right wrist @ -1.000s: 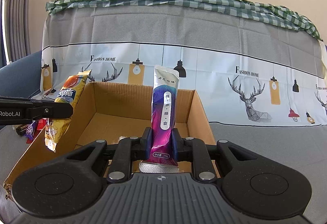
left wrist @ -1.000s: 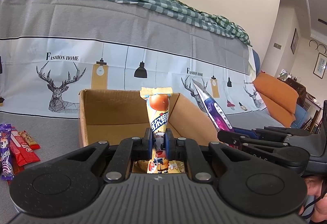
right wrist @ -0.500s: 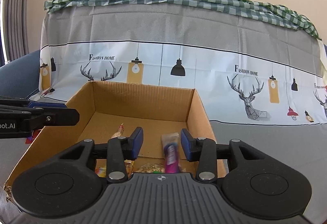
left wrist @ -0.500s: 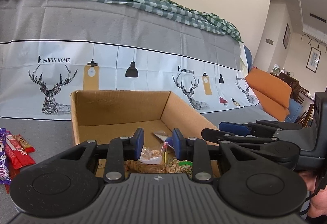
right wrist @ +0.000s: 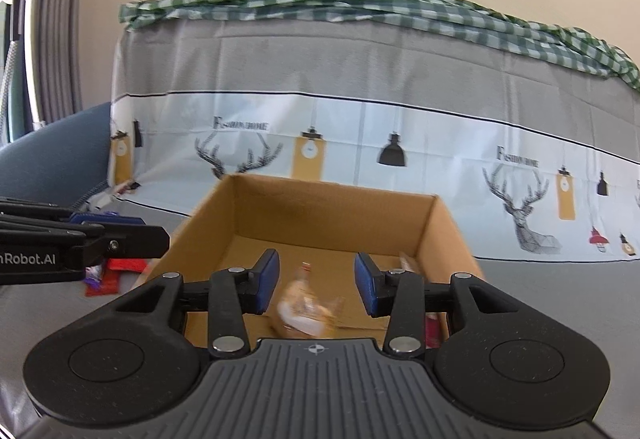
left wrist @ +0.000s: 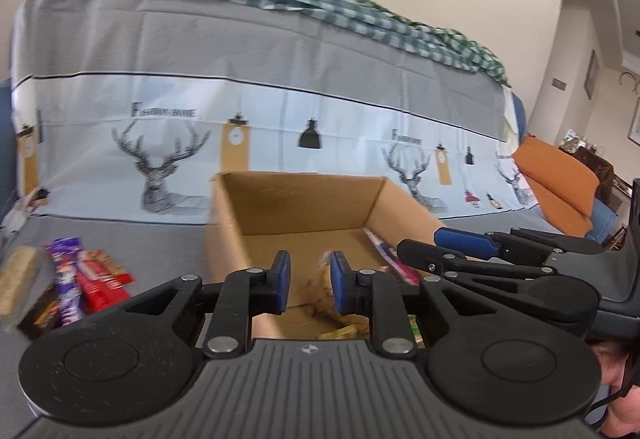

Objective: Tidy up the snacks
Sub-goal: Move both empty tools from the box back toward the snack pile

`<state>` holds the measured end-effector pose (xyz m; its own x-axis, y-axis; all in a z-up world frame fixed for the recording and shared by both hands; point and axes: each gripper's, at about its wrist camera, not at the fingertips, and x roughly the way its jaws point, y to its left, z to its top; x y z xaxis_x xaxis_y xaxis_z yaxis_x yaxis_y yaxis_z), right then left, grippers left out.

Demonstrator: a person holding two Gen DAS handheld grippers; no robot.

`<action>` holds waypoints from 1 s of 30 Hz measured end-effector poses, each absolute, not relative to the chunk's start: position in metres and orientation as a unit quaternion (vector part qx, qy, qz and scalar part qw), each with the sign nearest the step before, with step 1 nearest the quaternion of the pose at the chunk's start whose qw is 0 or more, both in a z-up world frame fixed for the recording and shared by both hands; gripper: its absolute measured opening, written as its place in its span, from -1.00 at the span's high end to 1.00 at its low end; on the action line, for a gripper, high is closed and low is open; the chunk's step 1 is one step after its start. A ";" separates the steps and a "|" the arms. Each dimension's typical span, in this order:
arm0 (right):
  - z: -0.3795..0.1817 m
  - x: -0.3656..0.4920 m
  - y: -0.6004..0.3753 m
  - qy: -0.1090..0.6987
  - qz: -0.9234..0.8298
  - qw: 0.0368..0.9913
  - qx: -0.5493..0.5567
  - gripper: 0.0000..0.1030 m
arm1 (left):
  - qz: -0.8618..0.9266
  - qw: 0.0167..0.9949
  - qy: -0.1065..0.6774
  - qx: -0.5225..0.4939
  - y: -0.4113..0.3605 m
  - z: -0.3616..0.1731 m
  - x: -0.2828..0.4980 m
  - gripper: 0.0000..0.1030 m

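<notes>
Both the left gripper point(left wrist: 308, 281) and right gripper point(right wrist: 317, 285) hang empty, jaws parted, over the box point(right wrist: 328, 217); the remaining snacks point(left wrist: 86, 279) look light, crinkly (pinch mid-wrapper).

Black plastic claws point(left wrist: 308, 285) with blue pads point(right wrist: 267, 281), silver pivot screws, ribbed grey housings, white "Robot.AI" lettering.

The box point(right wrist: 332, 215) is plain brown corrugated cardboard, matt and a little rough at its edges. The snack wrappers point(left wrist: 86, 279) beside it are glossy foil and plastic. Both tongs are matt black plastic with ribbed grey housings, blue pads point(right wrist: 267, 281) and shiny metal rivets.
</notes>
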<state>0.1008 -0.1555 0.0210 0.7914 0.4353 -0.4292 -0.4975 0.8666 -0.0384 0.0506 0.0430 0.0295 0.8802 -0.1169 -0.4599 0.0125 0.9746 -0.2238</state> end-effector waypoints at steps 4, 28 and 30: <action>0.024 0.091 -0.134 0.202 0.270 0.939 -0.063 0.17 | -0.008 0.956 0.270 -0.113 0.074 0.032 0.047 0.59; 0.002 0.035 -0.004 0.208 0.403 0.888 -0.077 0.42 | 0.189 0.920 0.306 -0.156 0.246 0.007 0.022 0.63; -0.007 0.035 0.004 0.217 0.405 0.885 -0.075 0.42 | 0.204 0.913 0.315 -0.160 0.257 0.002 0.025 0.63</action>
<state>0.0354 0.0035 -0.0067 0.5769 0.6849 -0.4451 -0.7498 0.6602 0.0442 0.0249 0.2571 0.0016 0.7179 0.2713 -0.6411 -0.4730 0.8658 -0.1633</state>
